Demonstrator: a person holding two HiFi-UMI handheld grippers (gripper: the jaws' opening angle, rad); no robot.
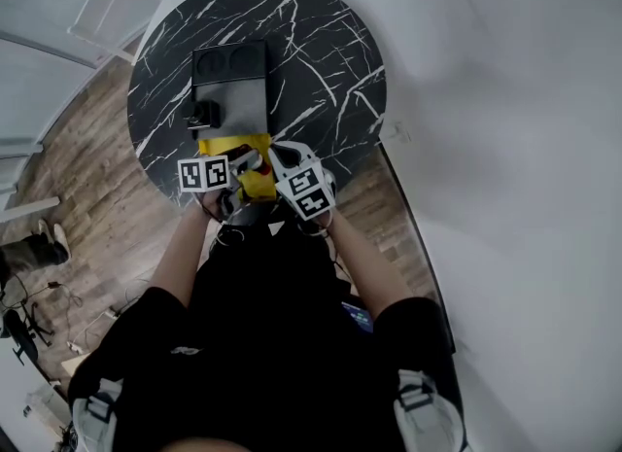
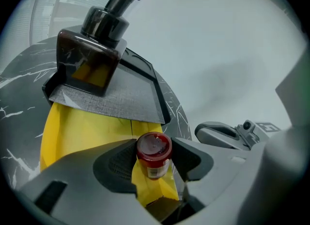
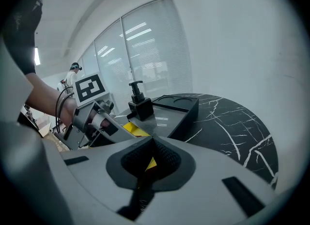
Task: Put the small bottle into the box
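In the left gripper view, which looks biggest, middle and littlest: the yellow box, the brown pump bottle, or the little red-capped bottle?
1. yellow cardboard box, though partly hidden.
2. dark brown square pump bottle.
3. small red-capped bottle, littlest even though it is nearest the camera.

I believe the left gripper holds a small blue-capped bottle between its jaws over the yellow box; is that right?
Not quite: the cap is red. The left gripper view shows the left gripper holding the small red-capped bottle between its jaws over the yellow box.

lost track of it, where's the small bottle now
Left gripper view, low centre: the small bottle is clamped in the left gripper, over the yellow box.
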